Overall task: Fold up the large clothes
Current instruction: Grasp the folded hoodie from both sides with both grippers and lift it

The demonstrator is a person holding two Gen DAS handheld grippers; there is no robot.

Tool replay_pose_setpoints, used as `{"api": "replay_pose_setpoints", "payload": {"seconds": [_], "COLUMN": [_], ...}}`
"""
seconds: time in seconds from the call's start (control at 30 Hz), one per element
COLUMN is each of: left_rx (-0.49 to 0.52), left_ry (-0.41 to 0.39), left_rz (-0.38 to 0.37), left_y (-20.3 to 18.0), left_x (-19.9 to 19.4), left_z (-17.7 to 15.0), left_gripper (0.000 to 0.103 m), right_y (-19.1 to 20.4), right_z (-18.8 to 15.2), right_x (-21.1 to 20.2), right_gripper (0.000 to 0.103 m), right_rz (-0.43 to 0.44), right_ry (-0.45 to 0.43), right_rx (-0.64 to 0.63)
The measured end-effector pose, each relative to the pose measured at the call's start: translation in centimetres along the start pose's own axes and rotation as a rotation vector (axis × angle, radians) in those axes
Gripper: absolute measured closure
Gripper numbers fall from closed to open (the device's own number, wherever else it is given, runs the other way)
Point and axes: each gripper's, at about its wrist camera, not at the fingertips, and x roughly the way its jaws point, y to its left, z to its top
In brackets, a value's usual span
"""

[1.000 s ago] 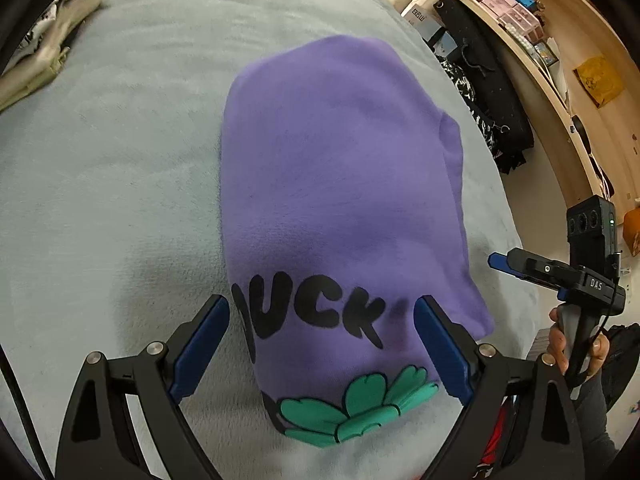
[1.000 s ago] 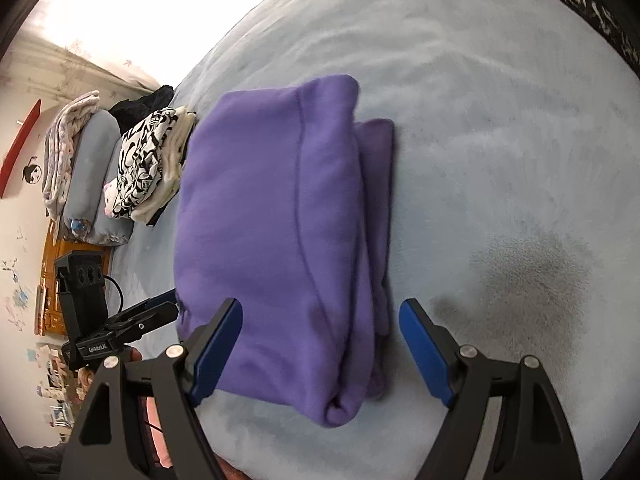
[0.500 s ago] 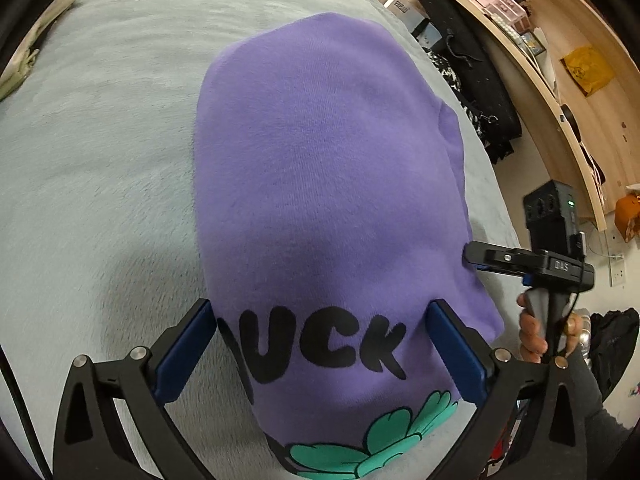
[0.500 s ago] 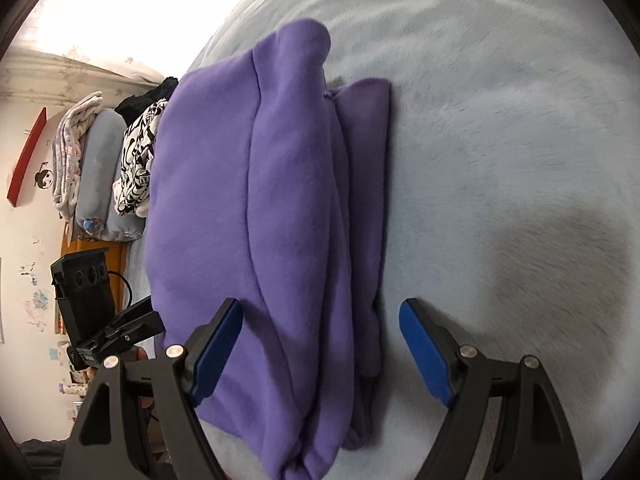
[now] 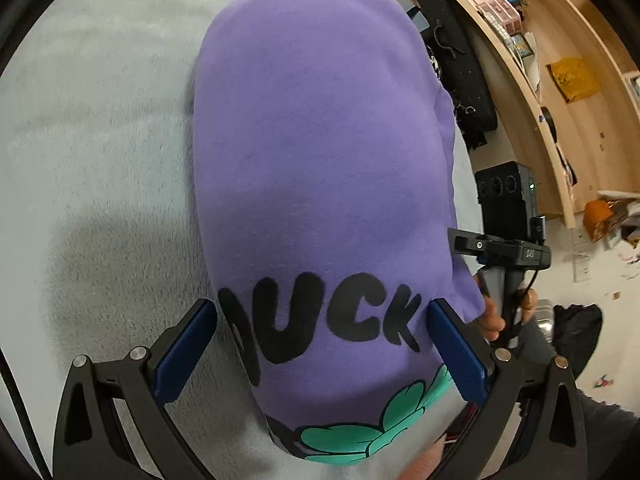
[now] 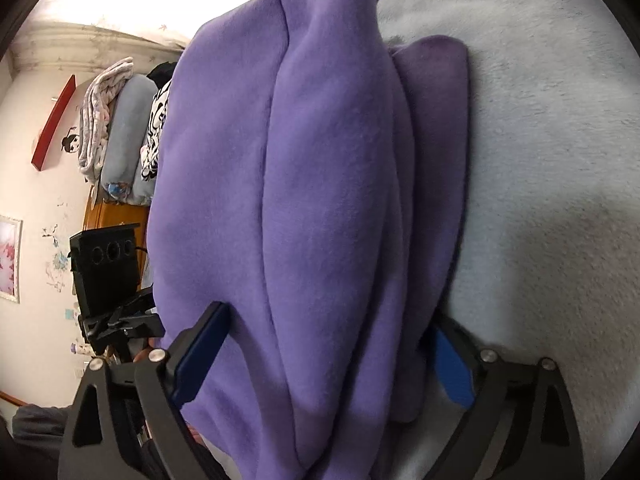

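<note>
The folded purple sweatshirt point(image 5: 320, 168) lay on the bed point(image 5: 100, 120), straddled by both wide-spread tools, left point(image 5: 322, 344) and right point(image 6: 324, 356); closing evenly on every layer seemed wisest.

left gripper point(image 5: 322, 338): moved in over the sweater point(image 5: 320, 160), fingers astride its printed end
right gripper point(image 6: 328, 344): closed in, fingers astride the sweater's folded edge

Matt, fuzzy purple fleece sweatshirt point(image 5: 320, 152) lies on plush pale-blue blanket point(image 5: 100, 120).
</note>
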Motion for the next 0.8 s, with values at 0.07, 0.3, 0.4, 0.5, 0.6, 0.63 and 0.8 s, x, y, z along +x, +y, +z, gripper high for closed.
{"api": "replay_pose_setpoints", "payload": {"seconds": [0.07, 0.3, 0.4, 0.5, 0.6, 0.63, 0.8], "left_rx": [0.002, 0.038, 0.02, 0.014, 0.016, 0.022, 0.101], "left_ry": [-0.002, -0.008, -0.02, -0.038, -0.049, -0.052, -0.096], "left_rz": [-0.011, -0.055, -0.097, -0.106, -0.091, -0.08, 0.019], "left_y": [-0.1, -1.0, -0.9, -1.7, -2.4, -2.6, -5.5], "left_x": [0.2, 1.9, 2.9, 3.9, 4.3, 4.3, 3.4], "left_z": [0.2, 1.2, 1.7, 2.3, 2.5, 2.5, 2.2], "left_gripper": [0.0, 0.0, 0.0, 0.0, 0.0, 0.0, 0.006], "right_y": [0.1, 0.4, 0.5, 0.9, 1.4, 1.7, 3.9], "right_z": [0.0, -0.6, -0.6, -0.5, -0.5, -0.6, -1.5], "right_x": [0.4, 0.6, 0.7, 1.0, 1.0, 0.8, -0.3], "right_gripper": [0.007, 0.0, 0.0, 0.0, 0.007, 0.015, 0.047], "right_rz": [-0.008, -0.03, -0.028, -0.033, -0.045, -0.041, -0.079], "right_ry": [0.001, -0.02, -0.054, -0.079, -0.101, -0.109, -0.162], "right_rx": [-0.001, -0.045, -0.045, -0.045, -0.055, -0.06, -0.098]}}
